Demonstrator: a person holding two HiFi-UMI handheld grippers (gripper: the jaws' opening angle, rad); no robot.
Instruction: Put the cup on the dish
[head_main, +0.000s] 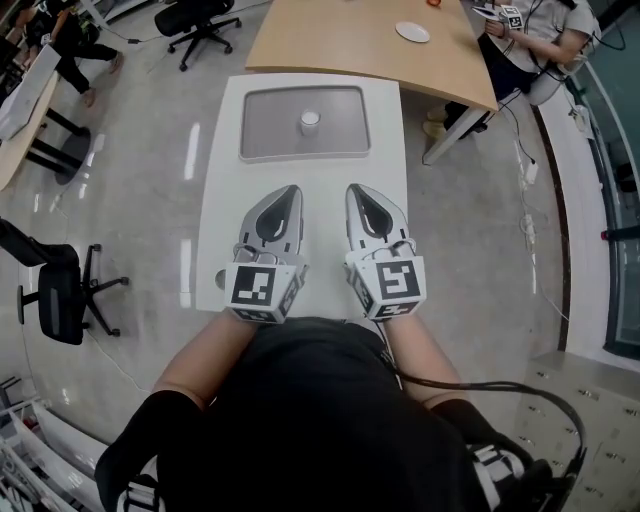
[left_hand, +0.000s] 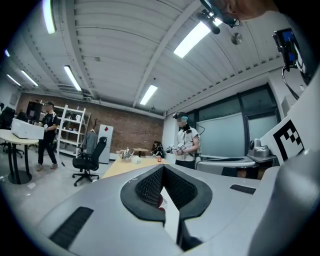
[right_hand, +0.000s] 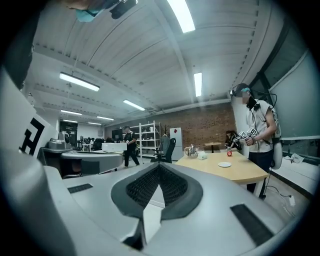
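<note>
A small white cup (head_main: 309, 122) stands upright in the middle of a grey rectangular dish (head_main: 265, 135) at the far end of a white table (head_main: 225, 200). Both grippers hover side by side over the table's near half, well short of the dish. My left gripper (head_main: 293, 189) points toward the dish with its jaws together and nothing between them. My right gripper (head_main: 353, 187) lies parallel to it, also shut and empty. In the left gripper view the left gripper's (left_hand: 162, 168) tips meet, and in the right gripper view the right gripper's (right_hand: 159, 165) do too. Neither gripper view shows the cup.
A wooden table (head_main: 350, 45) with a white plate (head_main: 412, 32) stands beyond the white one. A seated person (head_main: 535, 35) is at its right end. Office chairs (head_main: 198, 22) (head_main: 58, 295) stand at the left. A cable (head_main: 528, 225) runs along the floor at the right.
</note>
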